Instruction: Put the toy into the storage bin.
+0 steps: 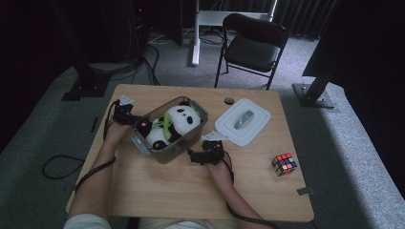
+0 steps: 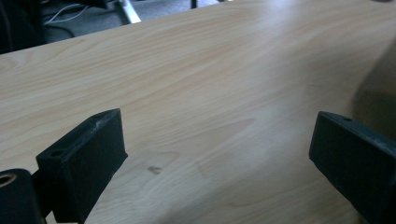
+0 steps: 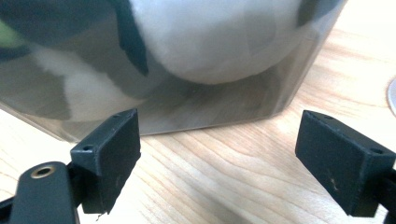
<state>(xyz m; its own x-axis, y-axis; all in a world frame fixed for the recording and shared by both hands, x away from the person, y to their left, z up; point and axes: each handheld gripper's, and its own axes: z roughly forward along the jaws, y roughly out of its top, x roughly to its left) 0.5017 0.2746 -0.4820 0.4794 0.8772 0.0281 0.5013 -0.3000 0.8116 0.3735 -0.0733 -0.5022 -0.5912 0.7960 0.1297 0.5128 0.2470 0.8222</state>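
Container point(image 1: 168, 143) (panda point(image 1: 174, 124) inside) flanked by left gripper point(image 1: 125, 113), right gripper point(image 1: 206, 153), jaws spread.

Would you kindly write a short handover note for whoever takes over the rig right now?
Left gripper: open, empty, at the box's left end.
Right gripper: open, empty, low by the box's near side, apart from it.
Box: clear, mid-table, the panda inside it.
Lid: off, flat on the table to the box's right.
Done: panda in the box.
Left, most likely: fetch the lid and close the box.
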